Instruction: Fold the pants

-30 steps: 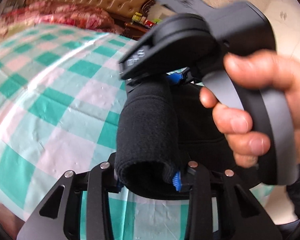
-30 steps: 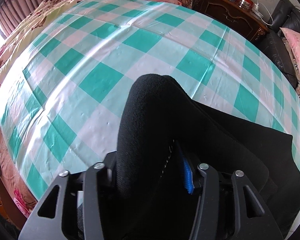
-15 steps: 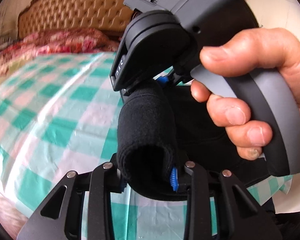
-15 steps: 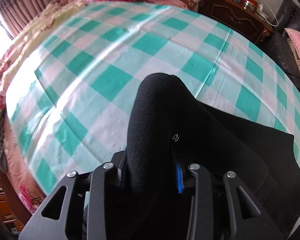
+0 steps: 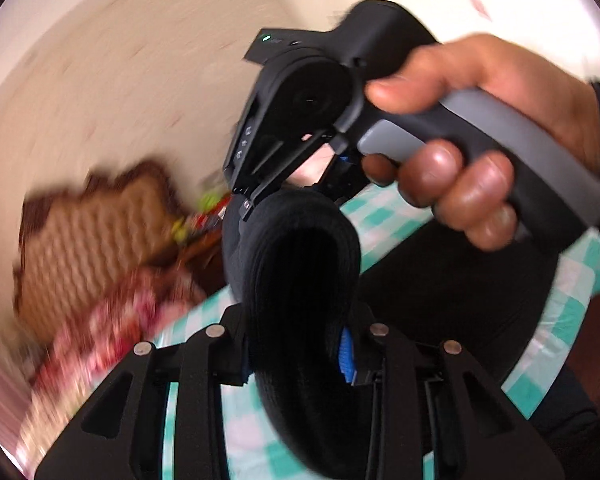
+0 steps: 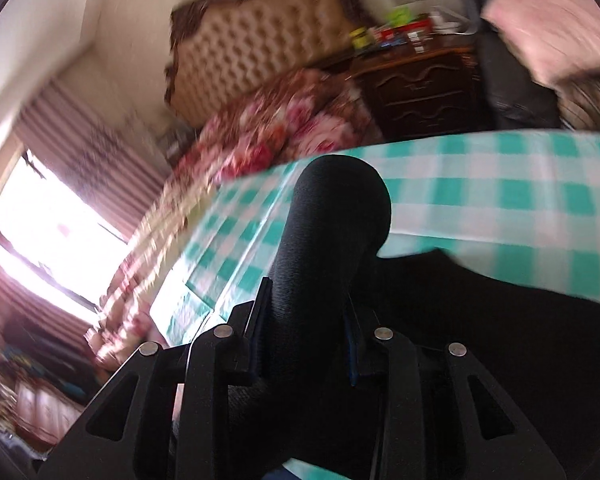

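Note:
The black pants are gripped by a thick rolled band of fabric. My left gripper is shut on one end of this band, with a blue pad showing against the cloth. In the same view a hand holds my right gripper, clamped on the band's far end. From the right wrist view, my right gripper is shut on the band of the pants, whose body hangs off to the right. Both grippers are lifted above the green-and-white checked cloth.
Behind the checked cloth lie floral bedding and a tufted headboard. A dark wooden nightstand with small items stands at the back right, beside a pink pillow. A bright window with striped curtains is at the left.
Both grippers have risen and swung fast with the pants; the views now blur and tilt toward the wall and headboard. The right jaws closed tighter on the band early on.

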Motion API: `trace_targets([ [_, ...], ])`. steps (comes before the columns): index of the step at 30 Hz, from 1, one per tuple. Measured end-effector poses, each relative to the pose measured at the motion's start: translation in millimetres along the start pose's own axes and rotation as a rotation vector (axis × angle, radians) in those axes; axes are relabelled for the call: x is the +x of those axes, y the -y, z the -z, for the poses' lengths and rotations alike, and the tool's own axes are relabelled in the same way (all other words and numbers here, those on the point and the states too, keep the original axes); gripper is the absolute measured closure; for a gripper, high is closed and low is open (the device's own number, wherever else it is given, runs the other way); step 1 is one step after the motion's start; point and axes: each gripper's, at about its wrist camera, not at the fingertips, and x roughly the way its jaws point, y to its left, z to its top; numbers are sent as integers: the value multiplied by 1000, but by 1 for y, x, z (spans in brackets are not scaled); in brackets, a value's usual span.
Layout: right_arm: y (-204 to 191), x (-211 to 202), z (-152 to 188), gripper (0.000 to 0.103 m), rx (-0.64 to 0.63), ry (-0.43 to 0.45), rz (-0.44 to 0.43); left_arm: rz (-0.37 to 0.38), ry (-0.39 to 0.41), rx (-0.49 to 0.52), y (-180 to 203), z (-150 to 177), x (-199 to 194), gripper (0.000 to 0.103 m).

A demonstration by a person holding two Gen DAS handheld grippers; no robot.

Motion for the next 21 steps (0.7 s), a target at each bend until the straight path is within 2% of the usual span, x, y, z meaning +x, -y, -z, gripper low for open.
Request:
trace_targets([
  [3,68,-34,16,70,88,17,-11,21,11,150,68,-18,23,71],
  [6,138,-44,36,69,192,-1,-56,19,25,276,129,-21,45,71],
  [10,189,-41,54,67,245,-39,-40,19,12,394,185,-9,71,70],
  [13,204,-32,68,65,259,-55,9,16,13,461,211,3,83,65],
  [16,210,-34,75,62,251,-31,9,-35,56,522,223,14,85,53],
  [17,207,-35,75,59,239,-23,12,-45,68,529,220,18,83,46],
  [18,204,-35,77,54,224,-18,24,-52,74,533,218,21,79,37],
  [20,194,-34,76,41,170,-12,62,-59,88,538,206,28,70,30],
  [21,187,-35,76,26,139,-8,93,-59,91,541,201,31,68,29],
])
